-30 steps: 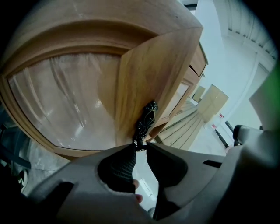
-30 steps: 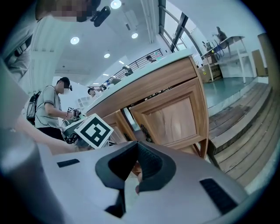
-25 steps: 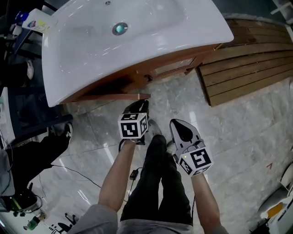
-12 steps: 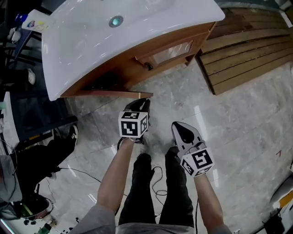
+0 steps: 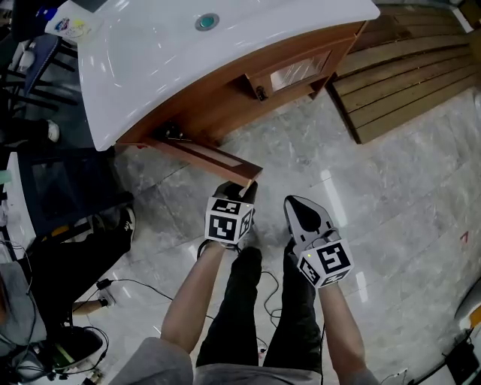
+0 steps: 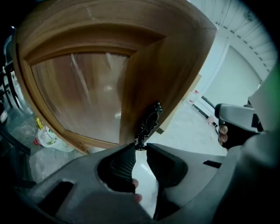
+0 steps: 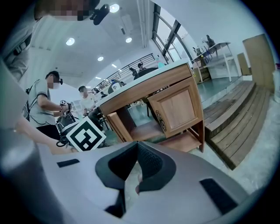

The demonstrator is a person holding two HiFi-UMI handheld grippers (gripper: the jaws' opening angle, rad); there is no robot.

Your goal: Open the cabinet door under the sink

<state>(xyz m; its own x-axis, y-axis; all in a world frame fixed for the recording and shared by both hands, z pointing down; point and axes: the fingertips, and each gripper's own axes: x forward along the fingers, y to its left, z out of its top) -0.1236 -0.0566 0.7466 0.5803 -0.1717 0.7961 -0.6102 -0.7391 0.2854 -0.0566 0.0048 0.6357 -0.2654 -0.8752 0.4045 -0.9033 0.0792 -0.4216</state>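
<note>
**Left fingers on the handle, door standing open**

Closest to the person, the left gripper had its fingers pinched on the lower end of the dark, scrolled handle. The rest of the handle rose straight out beyond the tips. The right gripper hung just to the right of the left one and apart from it. Its fingers were pressed together with nothing between them, pointing toward the cabinet.

From the left fingertips the cabinet door ran away up and to the left toward its hinged side. It stood well out from the cabinet front under the sink, and its free edge, the one carrying the handle, lay right at those fingertips. Seen along the left fingers, the door was a wooden frame around a pale, cloudy panel.

Farther out beyond the right fingers, the second door sat shut, with a small dark pull on its left edge. Left of that door, the open bay showed a shelf.

Past both pairs of tips the white sink capped the cabinet, its drain near the far side. Farthest off, to the right of the right fingers, a slatted wooden platform lay on the marbled floor.
</note>
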